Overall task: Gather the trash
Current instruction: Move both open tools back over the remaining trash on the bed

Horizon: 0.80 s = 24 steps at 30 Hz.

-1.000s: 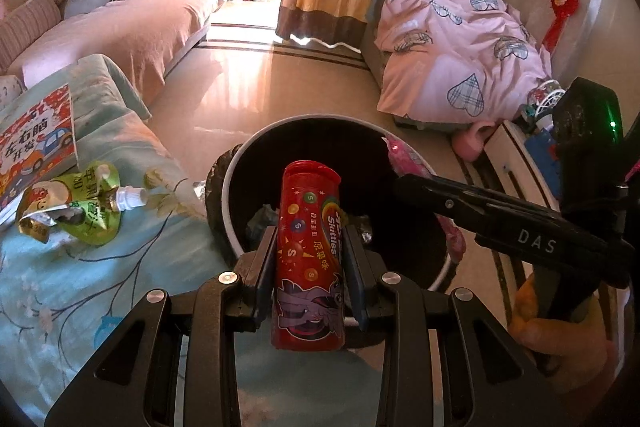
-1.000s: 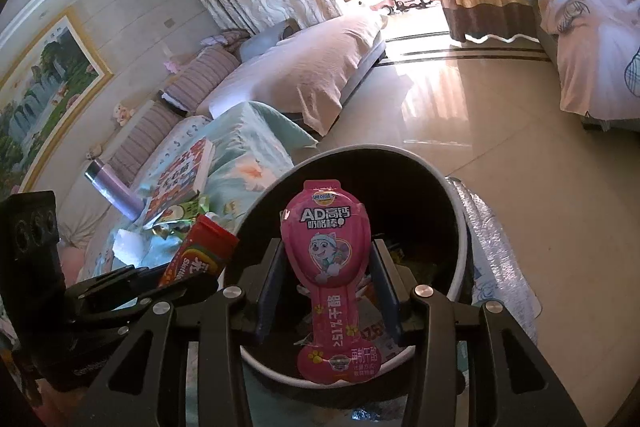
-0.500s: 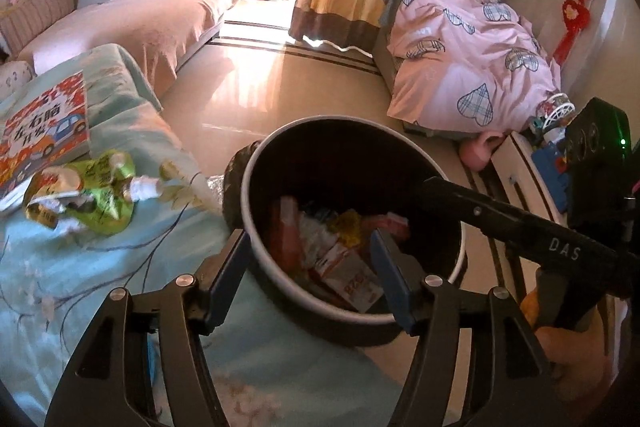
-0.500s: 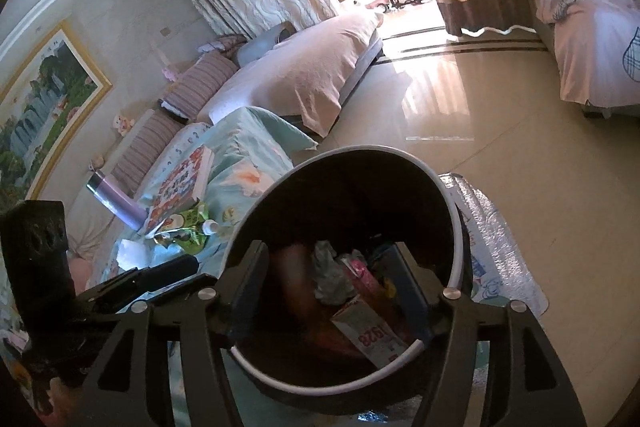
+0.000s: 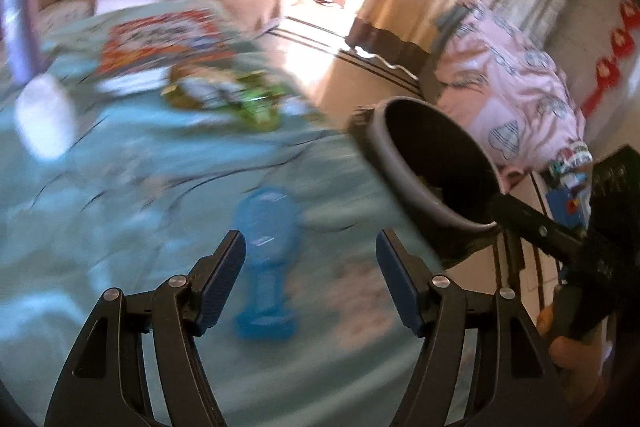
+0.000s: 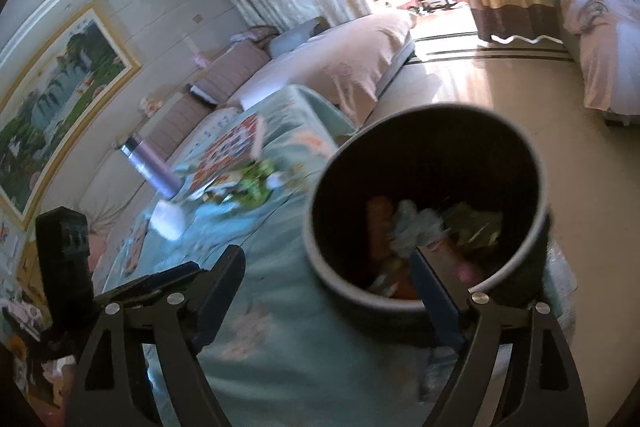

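With the red Skittles tube and pink pouch dropped into the black bin (image 6: 424,211), both my left gripper (image 5: 310,277) and right gripper (image 6: 328,291) have just been opening wide and empty, and I've swung left toward the green snack wrapper (image 5: 236,95) on the teal bedspread (image 5: 120,211).

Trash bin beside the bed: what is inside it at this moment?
In the right wrist view the trash bin holds a loose pile of wrappers: something reddish, pale crumpled material, a green piece. Blur hides labels; the near rim and the right gripper's finger cover the pile's front.
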Tool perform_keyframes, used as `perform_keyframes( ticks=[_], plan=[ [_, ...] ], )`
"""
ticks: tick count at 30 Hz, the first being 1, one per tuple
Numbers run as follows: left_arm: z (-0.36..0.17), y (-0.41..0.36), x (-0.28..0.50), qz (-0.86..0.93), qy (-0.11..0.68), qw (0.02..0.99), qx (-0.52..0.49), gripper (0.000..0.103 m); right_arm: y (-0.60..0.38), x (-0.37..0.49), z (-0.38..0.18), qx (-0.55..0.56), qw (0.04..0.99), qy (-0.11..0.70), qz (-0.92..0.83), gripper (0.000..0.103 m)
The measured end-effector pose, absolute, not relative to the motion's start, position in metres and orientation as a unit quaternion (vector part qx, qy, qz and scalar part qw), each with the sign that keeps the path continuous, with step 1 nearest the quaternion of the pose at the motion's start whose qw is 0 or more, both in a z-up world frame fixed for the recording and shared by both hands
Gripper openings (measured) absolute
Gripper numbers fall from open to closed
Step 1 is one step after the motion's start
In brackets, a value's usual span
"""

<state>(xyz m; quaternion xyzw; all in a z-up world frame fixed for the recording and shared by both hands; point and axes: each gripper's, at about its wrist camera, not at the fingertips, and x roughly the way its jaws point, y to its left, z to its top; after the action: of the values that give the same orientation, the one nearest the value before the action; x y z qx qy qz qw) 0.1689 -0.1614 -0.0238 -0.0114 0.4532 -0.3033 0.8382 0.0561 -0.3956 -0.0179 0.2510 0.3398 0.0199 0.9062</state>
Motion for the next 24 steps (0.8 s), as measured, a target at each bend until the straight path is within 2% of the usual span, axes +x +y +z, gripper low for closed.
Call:
perform_keyframes(
  ticks=[12, 24],
  plan=[
    [-0.038, -0.054, 0.173, -0.224, 0.461, 0.856, -0.068, 0.069, -0.308, 0.073, -0.036, 0.211, 0.898, 0.381, 0.067, 0.087],
    [-0.028, -0.004, 0.185, -0.192, 0.443, 0.871, -0.092, 0.069, -0.271, 0.093, -0.045, 0.194, 0.892, 0.403, 0.066, 0.087]
  ],
)
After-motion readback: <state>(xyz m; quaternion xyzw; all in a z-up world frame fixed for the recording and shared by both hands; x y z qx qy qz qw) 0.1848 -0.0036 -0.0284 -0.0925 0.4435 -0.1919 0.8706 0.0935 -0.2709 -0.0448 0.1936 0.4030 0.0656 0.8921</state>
